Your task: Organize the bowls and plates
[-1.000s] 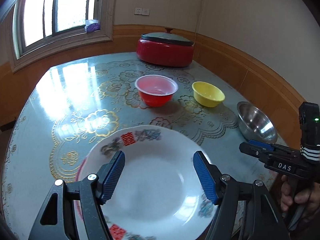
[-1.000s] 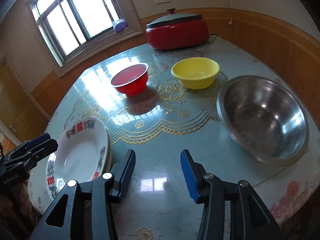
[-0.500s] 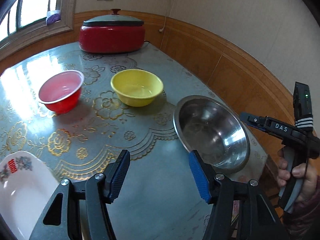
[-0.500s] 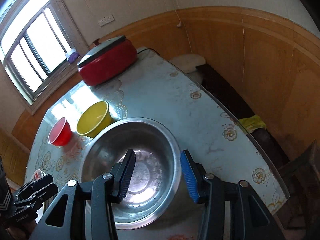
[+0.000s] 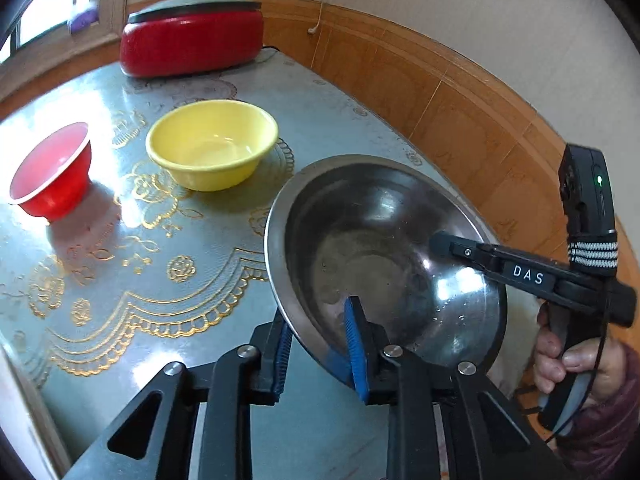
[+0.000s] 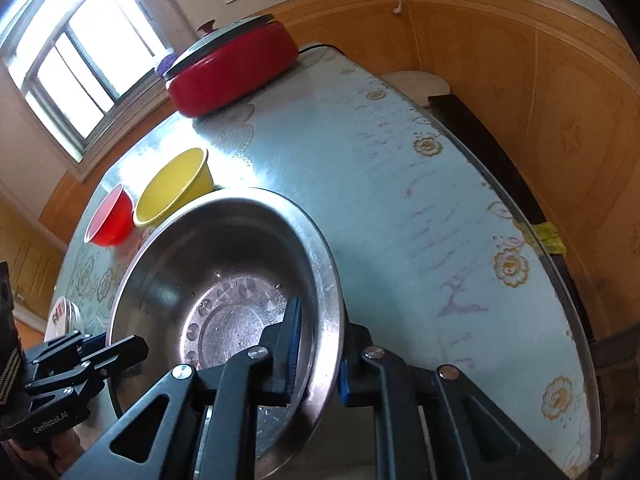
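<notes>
A large steel bowl (image 5: pixel 384 248) sits near the table's right edge; it also shows in the right wrist view (image 6: pixel 224 280). My left gripper (image 5: pixel 320 344) is shut on its near left rim, one pad inside and one outside. My right gripper (image 6: pixel 316 348) is shut on its right rim in the same way. A yellow bowl (image 5: pixel 212 144) and a red bowl (image 5: pixel 52 176) stand upright on the table beyond it. A white patterned plate (image 6: pixel 64 316) shows at the far left of the right wrist view.
A red lidded electric pot (image 5: pixel 192 40) stands at the back of the round table (image 6: pixel 400 184). Wooden wall panelling runs close along the table's right side. A dark stool or bench (image 6: pixel 480 136) stands between the table and the wall.
Both grippers moved from the plate side to the steel bowl and shut on its rim, left on the left rim, right on the right rim.
</notes>
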`<state>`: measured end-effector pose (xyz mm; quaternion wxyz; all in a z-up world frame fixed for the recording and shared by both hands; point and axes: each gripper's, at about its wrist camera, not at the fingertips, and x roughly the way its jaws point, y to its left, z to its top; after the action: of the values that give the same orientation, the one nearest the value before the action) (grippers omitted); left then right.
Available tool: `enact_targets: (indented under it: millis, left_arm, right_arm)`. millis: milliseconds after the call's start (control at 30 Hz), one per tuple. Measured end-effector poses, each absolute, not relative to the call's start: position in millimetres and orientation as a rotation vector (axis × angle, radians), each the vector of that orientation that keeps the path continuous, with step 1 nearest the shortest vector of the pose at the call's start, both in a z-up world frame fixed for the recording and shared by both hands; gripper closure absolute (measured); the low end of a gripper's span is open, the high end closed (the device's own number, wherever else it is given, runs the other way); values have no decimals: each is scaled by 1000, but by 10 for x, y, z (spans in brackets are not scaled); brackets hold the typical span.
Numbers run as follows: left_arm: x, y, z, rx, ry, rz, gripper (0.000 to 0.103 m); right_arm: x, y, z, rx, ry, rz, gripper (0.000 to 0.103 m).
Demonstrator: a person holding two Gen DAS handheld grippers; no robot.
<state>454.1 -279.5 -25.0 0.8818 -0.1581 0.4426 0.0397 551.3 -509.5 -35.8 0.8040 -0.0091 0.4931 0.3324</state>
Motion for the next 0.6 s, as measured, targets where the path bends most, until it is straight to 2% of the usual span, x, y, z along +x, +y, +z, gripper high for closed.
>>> enact_targets:
  millis: [300,600]
  left_arm:
    - [4088,-2675,-51,-295,859,170,76]
    - [3775,-2555,-192,-337,891,256,76]
  right_arm:
    - [5333,-4772,-314,-60,1055,900,89]
    - [5115,-4452,-418,-136,1108,1004,87]
